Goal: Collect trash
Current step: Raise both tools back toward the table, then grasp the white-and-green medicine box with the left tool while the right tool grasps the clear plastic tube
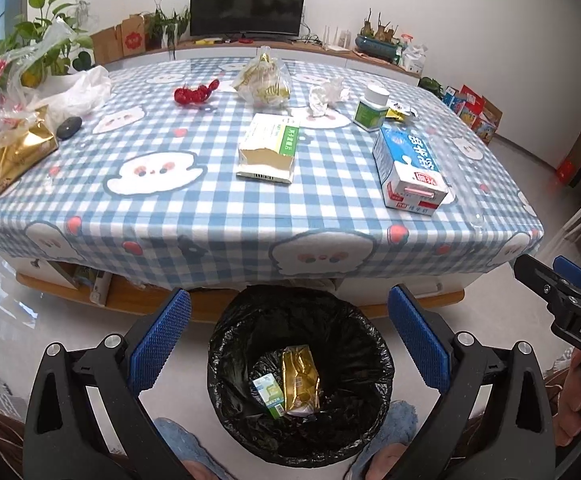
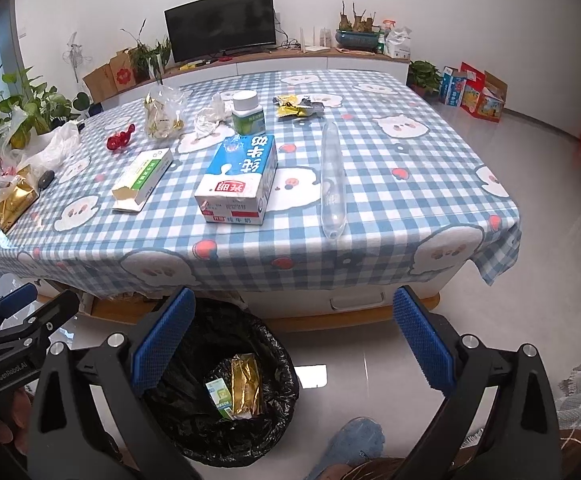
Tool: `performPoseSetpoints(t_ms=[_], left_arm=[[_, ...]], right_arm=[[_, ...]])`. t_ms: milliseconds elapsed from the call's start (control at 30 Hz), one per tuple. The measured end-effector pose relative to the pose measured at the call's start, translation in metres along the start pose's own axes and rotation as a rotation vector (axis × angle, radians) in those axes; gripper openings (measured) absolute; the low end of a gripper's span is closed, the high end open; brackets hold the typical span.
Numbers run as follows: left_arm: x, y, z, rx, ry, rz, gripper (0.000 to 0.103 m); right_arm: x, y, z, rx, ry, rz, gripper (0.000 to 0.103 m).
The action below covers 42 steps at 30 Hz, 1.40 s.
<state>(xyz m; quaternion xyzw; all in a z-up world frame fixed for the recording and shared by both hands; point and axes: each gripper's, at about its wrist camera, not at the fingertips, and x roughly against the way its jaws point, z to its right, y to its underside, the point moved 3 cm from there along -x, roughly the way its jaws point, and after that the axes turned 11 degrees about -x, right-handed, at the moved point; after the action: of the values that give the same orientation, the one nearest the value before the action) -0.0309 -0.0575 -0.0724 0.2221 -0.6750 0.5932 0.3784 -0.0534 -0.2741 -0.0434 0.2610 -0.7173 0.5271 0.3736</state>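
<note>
A black-lined trash bin (image 1: pixel 226 364) stands on the floor before the table; it shows in the right wrist view too (image 2: pixel 278 364). Inside lie a gold packet (image 1: pixel 300 378) and a small green-white box (image 1: pixel 268 392). My left gripper (image 1: pixel 288 344) is open and empty above the bin. My right gripper (image 2: pixel 290 344) is open and empty, just right of the bin. On the checked tablecloth (image 1: pixel 170 152) lie a blue milk carton (image 1: pixel 408 168), a green-white medicine box (image 1: pixel 268 148), a white-green bottle (image 1: pixel 370 108), crumpled tissue (image 1: pixel 324 94), a red wrapper (image 1: pixel 194 92) and a clear plastic tube (image 2: pixel 332 182).
A clear bag of sweets (image 1: pixel 264 80), a gold bag (image 1: pixel 18 154), white plastic bags (image 1: pixel 70 92) and a dark stone (image 1: pixel 68 128) lie on the table. Yellow wrappers (image 2: pixel 296 106) lie at the far side. Plants and a TV (image 1: pixel 248 8) stand behind. My slippered feet (image 1: pixel 186 448) flank the bin.
</note>
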Motion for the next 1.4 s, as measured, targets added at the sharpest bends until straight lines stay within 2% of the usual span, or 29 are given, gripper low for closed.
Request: performPoseSetpoints(t_ms=[400,600,1100,1400], left_arm=[[0.016,-0.032,-0.006,-0.003,-0.002,0.019,0.097],[0.011,-0.054,-0.013,0.004,-0.002,0.021,0.097],[-0.051,-0.109,-0.025,-0.048,-0.006,-0.022,0.097],[-0.100,-0.133,-0.037,-0.052,-0.007,-0.082,0.097]], right_arm=[[0.009,-0.044,0.001,0.000,0.008,0.037,0.095],[0.001,-0.068,0.006,0.013,0.022,0.061,0.095],[-0.074,-0.110,0.012,0.031,0.071,-0.009,0.095],[-0.124,-0.134,0.021,-0.004,0.090,-0.086,0.087]])
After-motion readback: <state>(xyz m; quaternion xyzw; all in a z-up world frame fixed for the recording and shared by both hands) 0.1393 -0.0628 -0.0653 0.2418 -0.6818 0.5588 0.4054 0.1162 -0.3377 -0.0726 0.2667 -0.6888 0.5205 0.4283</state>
